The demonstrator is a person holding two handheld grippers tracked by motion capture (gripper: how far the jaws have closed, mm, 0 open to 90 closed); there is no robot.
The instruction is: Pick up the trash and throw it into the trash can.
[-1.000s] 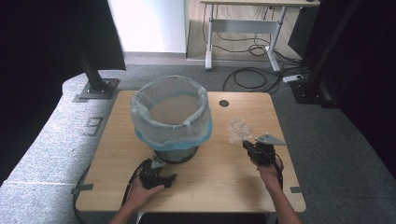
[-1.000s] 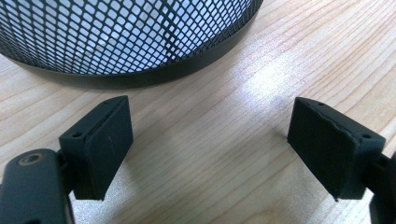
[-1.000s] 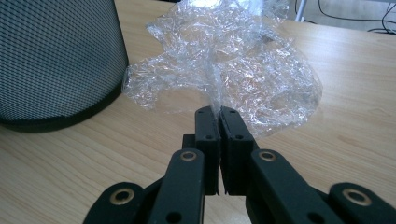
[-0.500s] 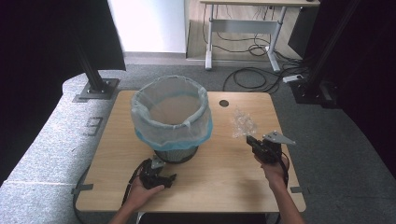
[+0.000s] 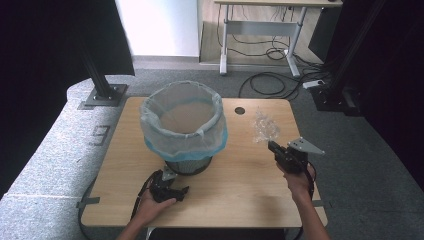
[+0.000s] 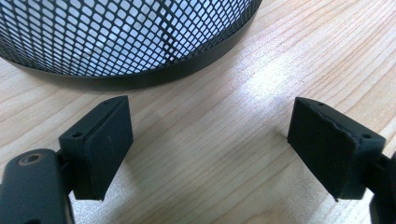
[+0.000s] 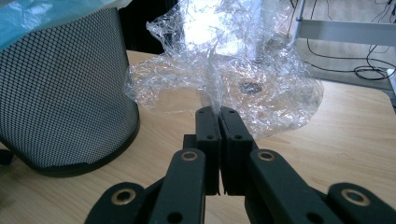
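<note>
Lifted a little since the earlier frame, the right hand-held gripper now carries the plastic wrap clear of the table, where before the wrap sat lower, nearer the wood. Its jaws are pressed fully together on a pinched corner of the wrap, so the crumpled clear sheet fans out ahead of the tips and hangs free, a hold that probably suits carrying it across to the bin. The left hand-held gripper rests low at the near edge of the table, just in front of the bin's mesh base, jaws spread wide with nothing between them; it seems to be simply waiting, perhaps ready to steady the bin. The bin stands mid-table, left of the wrap and apart from it, lined with a pale blue bag folded over its rim, open at the top to take waste. Counted: two hand-held grippers, one piece of wrap, one bin, one liner.
</note>
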